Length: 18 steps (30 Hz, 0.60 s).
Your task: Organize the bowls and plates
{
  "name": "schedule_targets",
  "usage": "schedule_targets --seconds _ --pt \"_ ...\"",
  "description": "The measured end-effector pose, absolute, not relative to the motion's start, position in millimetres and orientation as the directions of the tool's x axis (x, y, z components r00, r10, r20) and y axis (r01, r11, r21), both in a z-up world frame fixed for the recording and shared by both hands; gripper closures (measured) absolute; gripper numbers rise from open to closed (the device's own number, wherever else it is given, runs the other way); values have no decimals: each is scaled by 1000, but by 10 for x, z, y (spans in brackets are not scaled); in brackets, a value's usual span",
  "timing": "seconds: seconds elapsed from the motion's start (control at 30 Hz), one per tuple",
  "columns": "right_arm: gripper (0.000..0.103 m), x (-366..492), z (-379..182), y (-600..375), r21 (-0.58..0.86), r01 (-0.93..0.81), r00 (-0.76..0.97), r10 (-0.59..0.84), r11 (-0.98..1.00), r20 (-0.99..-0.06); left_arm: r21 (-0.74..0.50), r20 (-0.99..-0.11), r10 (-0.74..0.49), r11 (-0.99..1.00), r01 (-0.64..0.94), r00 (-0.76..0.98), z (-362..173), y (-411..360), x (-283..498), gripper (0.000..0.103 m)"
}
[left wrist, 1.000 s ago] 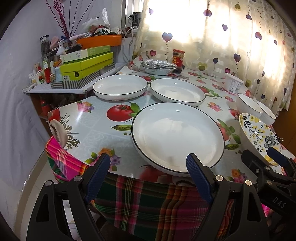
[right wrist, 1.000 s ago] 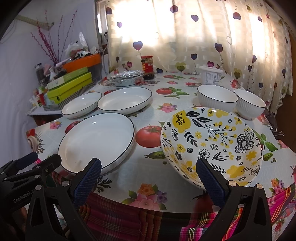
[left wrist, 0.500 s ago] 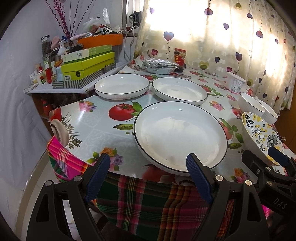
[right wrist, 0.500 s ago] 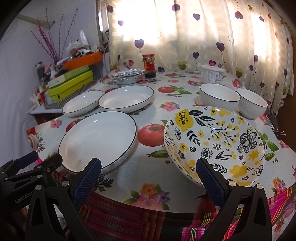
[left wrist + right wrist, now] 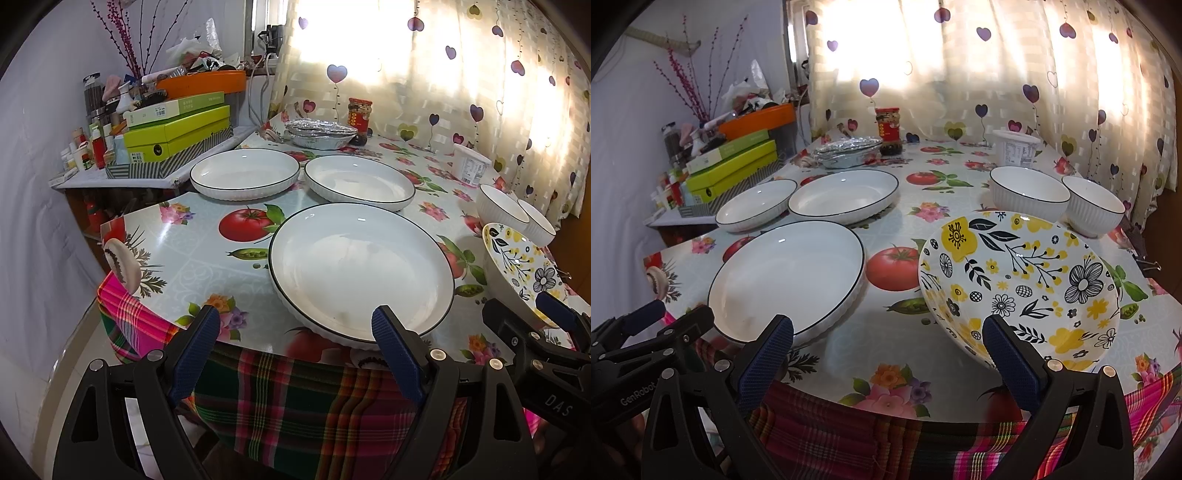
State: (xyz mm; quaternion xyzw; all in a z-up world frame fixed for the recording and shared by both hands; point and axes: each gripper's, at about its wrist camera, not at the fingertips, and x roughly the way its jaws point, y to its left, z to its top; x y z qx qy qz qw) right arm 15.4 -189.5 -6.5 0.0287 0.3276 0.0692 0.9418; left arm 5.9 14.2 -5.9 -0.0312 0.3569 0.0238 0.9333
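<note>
- Both jaws stood wide open and empty: left gripper (image 5: 297,338) before the nearest white plate (image 5: 360,271), right gripper (image 5: 886,349) beside the floral bowl (image 5: 1019,286).
- Two more white plates (image 5: 844,195) and two white bowls (image 5: 1028,192) sat farther back on the fruit-print tablecloth (image 5: 905,354).

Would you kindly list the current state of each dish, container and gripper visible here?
near white plate: empty, flat on table, unheld
two far white plates: empty, side by side, unstacked
floral bowl: empty, upright
two white bowls: upright, not nested
foil trays: stacked, foil-covered
red-lidded jar: lid on
white tub: lid on
left gripper: open, empty
right gripper: open, empty
</note>
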Motion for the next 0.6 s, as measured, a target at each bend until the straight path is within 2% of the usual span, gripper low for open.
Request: schedule_targets --seconds 0.6 --pt "0 155 -52 -1897 97 -111 776 147 989 -613 -38 -665 23 997 -65 746 -53 146 55 18"
